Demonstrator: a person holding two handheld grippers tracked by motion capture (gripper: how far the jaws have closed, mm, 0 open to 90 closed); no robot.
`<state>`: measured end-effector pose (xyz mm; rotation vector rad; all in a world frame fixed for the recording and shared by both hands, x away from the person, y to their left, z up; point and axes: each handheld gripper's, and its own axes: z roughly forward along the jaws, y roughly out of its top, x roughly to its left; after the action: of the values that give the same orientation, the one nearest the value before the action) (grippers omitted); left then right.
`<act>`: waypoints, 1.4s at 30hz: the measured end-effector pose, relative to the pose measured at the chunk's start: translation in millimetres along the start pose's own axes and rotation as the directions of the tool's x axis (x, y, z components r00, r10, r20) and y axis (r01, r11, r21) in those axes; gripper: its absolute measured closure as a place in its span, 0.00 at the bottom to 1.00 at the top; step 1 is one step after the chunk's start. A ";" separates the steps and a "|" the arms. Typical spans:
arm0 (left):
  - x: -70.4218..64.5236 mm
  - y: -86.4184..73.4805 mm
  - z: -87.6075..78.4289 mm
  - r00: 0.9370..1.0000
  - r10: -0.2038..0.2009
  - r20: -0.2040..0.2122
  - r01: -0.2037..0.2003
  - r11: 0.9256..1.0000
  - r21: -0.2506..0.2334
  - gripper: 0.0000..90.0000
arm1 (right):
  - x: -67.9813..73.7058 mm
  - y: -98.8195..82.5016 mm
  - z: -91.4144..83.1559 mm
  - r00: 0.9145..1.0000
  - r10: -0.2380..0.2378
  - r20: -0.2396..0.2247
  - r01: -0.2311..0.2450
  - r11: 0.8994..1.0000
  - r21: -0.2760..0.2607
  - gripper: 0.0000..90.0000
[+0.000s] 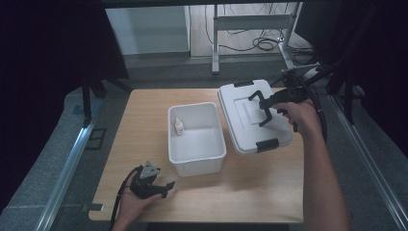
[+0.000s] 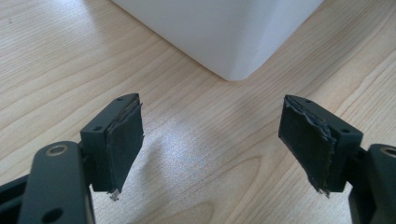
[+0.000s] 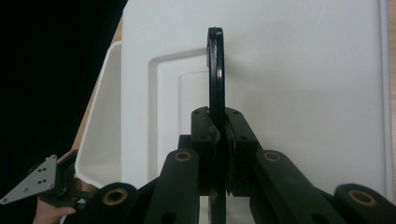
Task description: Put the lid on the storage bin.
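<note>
The worktop [image 1: 144, 125] is carrying an open white bin [image 1: 196, 137] and, touching its right side, the lid [image 1: 250, 115]. The lid is looking light, stiff and smooth, best taken by its black handle [image 3: 216, 65]. The right gripper [image 1: 262, 108] is pinching that handle, forearm stretching forward. The left gripper [image 1: 161, 188] is resting low, jaws spread.

table: light wood [image 1: 250, 192] | small white bottle [image 1: 178, 126] | floor: cables [image 1: 262, 44]

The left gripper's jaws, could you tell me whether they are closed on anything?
No, the left gripper has its jaws standing wide apart over the bare wooden table, with nothing between its pads.
</note>
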<state>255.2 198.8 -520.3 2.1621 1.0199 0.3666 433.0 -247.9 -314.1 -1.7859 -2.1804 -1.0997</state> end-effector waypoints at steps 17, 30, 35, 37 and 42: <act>1.0 0.0 -1.2 1.000 0.005 0.001 -0.005 1.000 0.002 0.25 | 24.4 4.6 10.8 1.000 0.001 -0.024 -0.001 1.000 0.011 0.94; 1.2 0.1 -1.4 1.000 0.004 0.007 -0.004 1.000 -0.001 0.25 | 42.2 -1.6 13.8 0.999 0.036 -0.033 -0.036 0.999 0.006 0.94; 2.1 0.1 -1.4 1.000 -0.002 0.010 0.002 1.000 -0.004 0.25 | 50.8 -1.6 19.5 0.998 0.039 -0.043 -0.039 0.999 0.009 0.94; 3.4 0.0 -2.6 1.000 -0.004 0.009 0.004 1.000 -0.007 0.25 | 55.8 -3.7 22.9 0.998 0.040 -0.048 -0.039 0.999 0.013 0.94; 3.9 0.0 -3.1 1.000 -0.001 0.010 0.001 1.000 -0.010 0.25 | 66.6 -6.8 30.1 0.998 0.039 -0.056 -0.038 0.999 0.018 0.94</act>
<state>256.2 203.3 -518.2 2.1523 1.0116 0.3590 417.5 -176.8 -305.1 -1.7601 -2.1077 -1.1060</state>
